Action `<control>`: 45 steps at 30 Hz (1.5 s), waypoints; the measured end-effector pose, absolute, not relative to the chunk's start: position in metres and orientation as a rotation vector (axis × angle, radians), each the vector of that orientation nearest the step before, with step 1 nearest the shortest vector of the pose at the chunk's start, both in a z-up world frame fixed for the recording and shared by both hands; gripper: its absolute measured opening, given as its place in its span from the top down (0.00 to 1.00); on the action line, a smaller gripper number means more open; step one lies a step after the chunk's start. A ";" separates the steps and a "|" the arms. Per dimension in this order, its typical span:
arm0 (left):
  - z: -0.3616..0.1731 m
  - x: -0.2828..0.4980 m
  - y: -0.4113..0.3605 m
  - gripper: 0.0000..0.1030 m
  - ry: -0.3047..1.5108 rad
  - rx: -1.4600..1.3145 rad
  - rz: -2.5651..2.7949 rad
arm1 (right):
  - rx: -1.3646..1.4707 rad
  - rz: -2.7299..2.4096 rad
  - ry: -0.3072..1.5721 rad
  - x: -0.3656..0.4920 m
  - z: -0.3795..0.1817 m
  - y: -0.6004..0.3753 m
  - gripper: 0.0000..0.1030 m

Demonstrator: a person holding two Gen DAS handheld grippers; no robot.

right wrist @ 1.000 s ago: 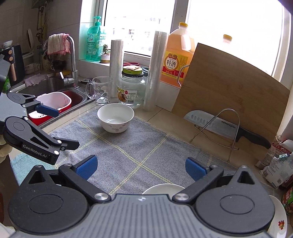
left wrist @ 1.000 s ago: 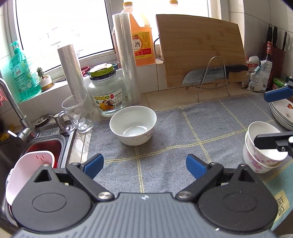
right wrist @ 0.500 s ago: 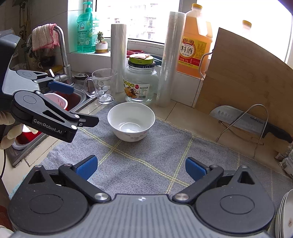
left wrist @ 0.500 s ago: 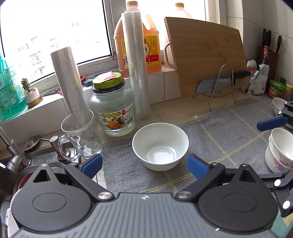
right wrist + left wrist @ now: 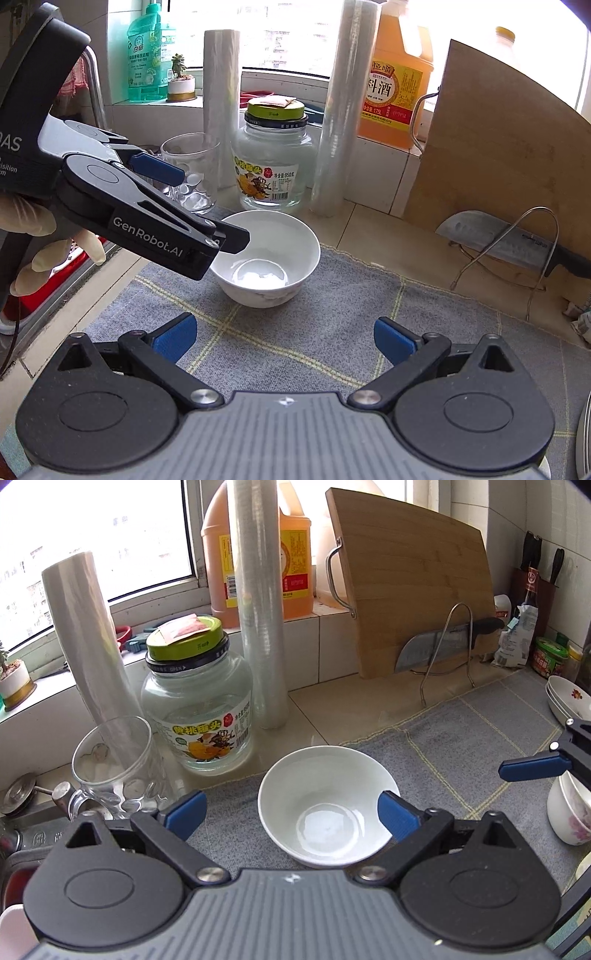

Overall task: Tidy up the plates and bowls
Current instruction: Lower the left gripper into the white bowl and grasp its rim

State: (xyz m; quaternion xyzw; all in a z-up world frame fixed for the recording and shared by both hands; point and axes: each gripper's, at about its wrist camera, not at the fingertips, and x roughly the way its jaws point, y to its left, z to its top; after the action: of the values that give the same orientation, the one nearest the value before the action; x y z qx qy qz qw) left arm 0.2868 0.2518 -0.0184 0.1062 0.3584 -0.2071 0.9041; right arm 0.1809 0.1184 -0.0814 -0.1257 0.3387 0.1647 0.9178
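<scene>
Grey checked mat (image 5: 461,746) covers the bench; left gripper (image 5: 291,814) jaws spread wide astride the white bowl's (image 5: 327,806) near rim (right gripper (image 5: 282,338) equally wide, empty); beyond stands a glass jar (image 5: 199,716).

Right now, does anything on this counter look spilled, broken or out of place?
Nothing spilled or broken. The white bowl sits alone on the grey mat, apart from the stacked bowls at the right.

A glass jar (image 5: 197,705) stands between 2 film rolls (image 5: 258,602).
</scene>
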 end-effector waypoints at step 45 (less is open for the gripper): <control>-0.052 0.356 0.238 0.41 0.946 0.292 -0.674 | -0.314 0.446 0.717 0.245 -0.122 0.147 0.23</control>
State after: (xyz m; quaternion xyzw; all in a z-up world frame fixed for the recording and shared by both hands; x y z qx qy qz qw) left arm 0.3556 0.2384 -0.0521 0.1373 0.4451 -0.3174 0.8260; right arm 0.2446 0.1472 -0.1222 -0.1516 0.3465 0.2155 0.9003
